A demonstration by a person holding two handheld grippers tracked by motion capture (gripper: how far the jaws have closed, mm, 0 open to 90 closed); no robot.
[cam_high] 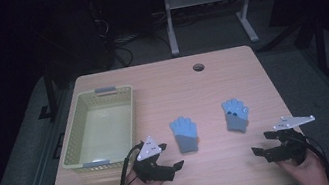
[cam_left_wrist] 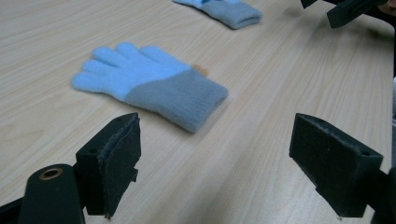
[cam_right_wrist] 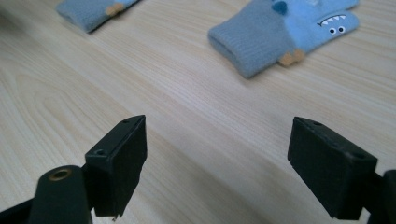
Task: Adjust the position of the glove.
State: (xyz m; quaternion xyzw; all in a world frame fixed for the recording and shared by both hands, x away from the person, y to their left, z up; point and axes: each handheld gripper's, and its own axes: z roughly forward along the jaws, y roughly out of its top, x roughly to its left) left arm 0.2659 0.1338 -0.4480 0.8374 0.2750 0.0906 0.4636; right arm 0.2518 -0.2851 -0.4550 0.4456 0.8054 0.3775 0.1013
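Two light blue knit gloves with grey-blue cuffs lie flat on the wooden table (cam_high: 246, 170). The plain one (cam_high: 184, 133) (cam_left_wrist: 149, 84) rests near the middle, fingers pointing away. The other glove (cam_high: 235, 114) (cam_right_wrist: 285, 32) lies to its right and bears a small monster face. My left gripper (cam_high: 170, 160) (cam_left_wrist: 215, 168) hovers open at the near edge, just left of the plain glove's cuff. My right gripper (cam_high: 262, 144) (cam_right_wrist: 217, 165) is open too, near the table's front right, a short way from the face glove's cuff. Nothing is between either pair of jaws.
A pale yellow plastic basket (cam_high: 71, 147) with grey handles stands at the table's left side with nothing in it. A round cable hole (cam_high: 198, 67) is near the far edge. A white desk frame (cam_high: 207, 12) stands on the dark floor beyond.
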